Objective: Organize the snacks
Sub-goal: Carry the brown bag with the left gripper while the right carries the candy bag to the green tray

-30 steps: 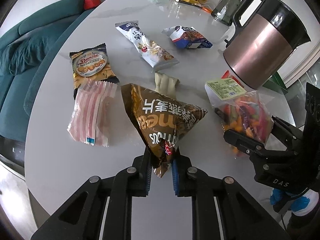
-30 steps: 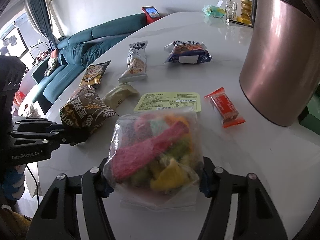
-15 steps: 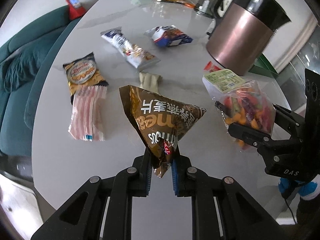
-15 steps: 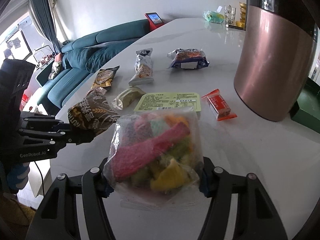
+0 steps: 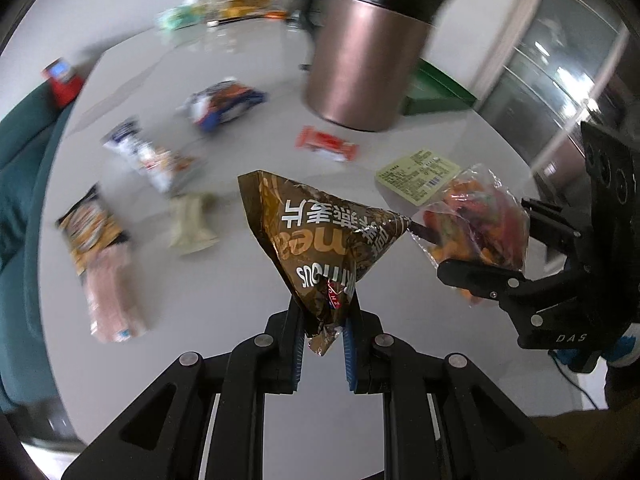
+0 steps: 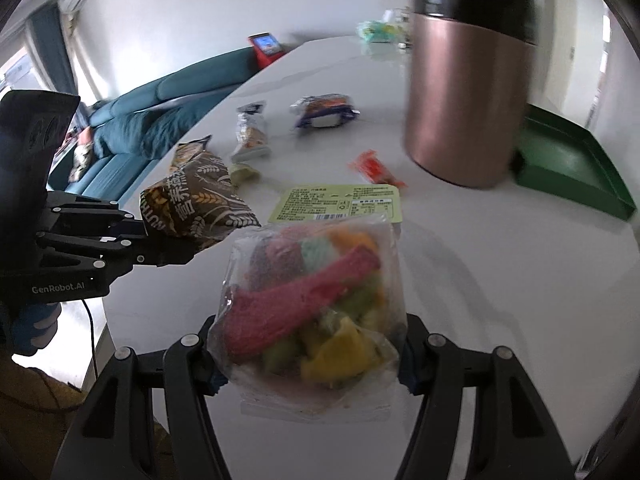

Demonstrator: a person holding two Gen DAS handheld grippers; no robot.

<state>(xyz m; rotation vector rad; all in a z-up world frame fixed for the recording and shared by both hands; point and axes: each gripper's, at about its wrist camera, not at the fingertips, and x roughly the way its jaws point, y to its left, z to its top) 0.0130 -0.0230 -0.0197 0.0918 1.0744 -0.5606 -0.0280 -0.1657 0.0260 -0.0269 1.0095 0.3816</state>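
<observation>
My left gripper (image 5: 323, 346) is shut on the bottom corner of a brown oat-snack bag (image 5: 316, 236), which hangs lifted above the white table (image 5: 224, 304). In the right wrist view the same brown bag (image 6: 196, 204) sticks out of the left gripper (image 6: 160, 246) at the left. My right gripper (image 6: 308, 364) is shut on a clear bag of coloured sweets (image 6: 312, 304) with a yellow-green label (image 6: 340, 202), held off the table. From the left wrist view that sweets bag (image 5: 476, 220) sits in the right gripper (image 5: 480, 252) just right of the brown bag.
Several snack packets lie on the table: a red bar (image 5: 326, 145), a blue packet (image 5: 224, 106), a white one (image 5: 150, 158), a cookie pack (image 5: 90, 226), a pink-striped one (image 5: 114, 300). A copper-coloured kettle (image 6: 468, 100) stands at the back right, a green tray (image 6: 572, 164) behind it. A teal sofa (image 6: 160, 116) lies beyond the left edge.
Both grippers have risen and swung right with their bags still held. The kettle and green tray now sit nearer the middle of both views; the left view has rolled.
</observation>
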